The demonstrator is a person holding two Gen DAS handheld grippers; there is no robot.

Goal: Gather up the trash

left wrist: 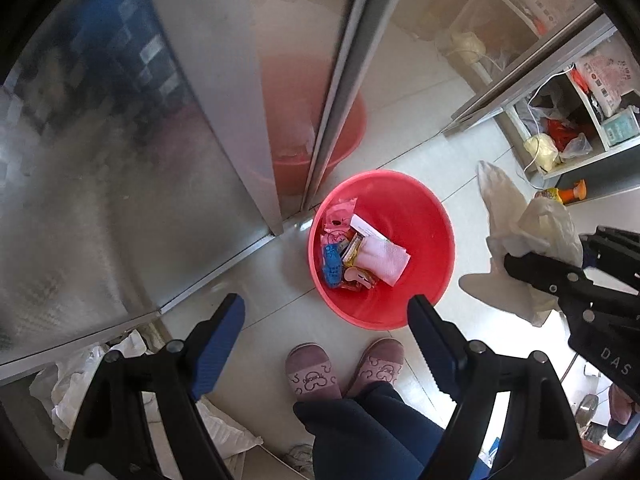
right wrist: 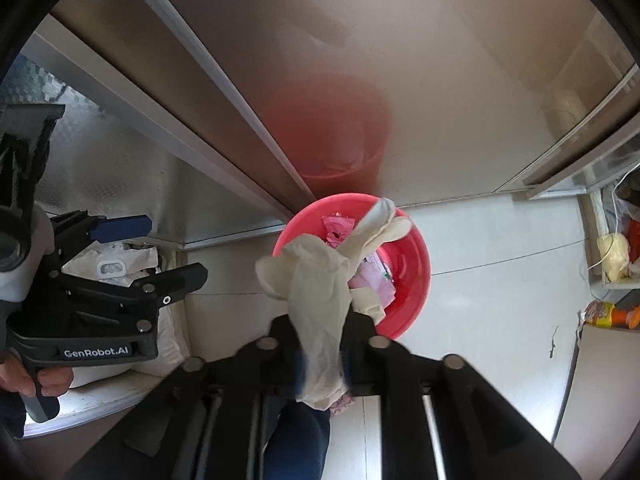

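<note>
A red plastic basin (left wrist: pixel 420 216) stands on the tiled floor against a steel cabinet and holds wrappers and a white tissue (left wrist: pixel 384 258). My left gripper (left wrist: pixel 326 320) is open and empty, above the floor just short of the basin. My right gripper (right wrist: pixel 320 326) is shut on a crumpled off-white rubber glove (right wrist: pixel 320 276), held above the near rim of the basin (right wrist: pixel 416 280). In the left wrist view the glove (left wrist: pixel 520 220) hangs from the right gripper (left wrist: pixel 516 266) to the right of the basin.
The steel cabinet (left wrist: pixel 120 200) fills the left and top. A shelf unit (left wrist: pixel 580 136) with bags stands at the right, with an orange bottle (left wrist: pixel 564 194) on the floor. The person's slippers (left wrist: pixel 312 372) stand just below the basin. White bags (right wrist: pixel 120 264) lie under the cabinet.
</note>
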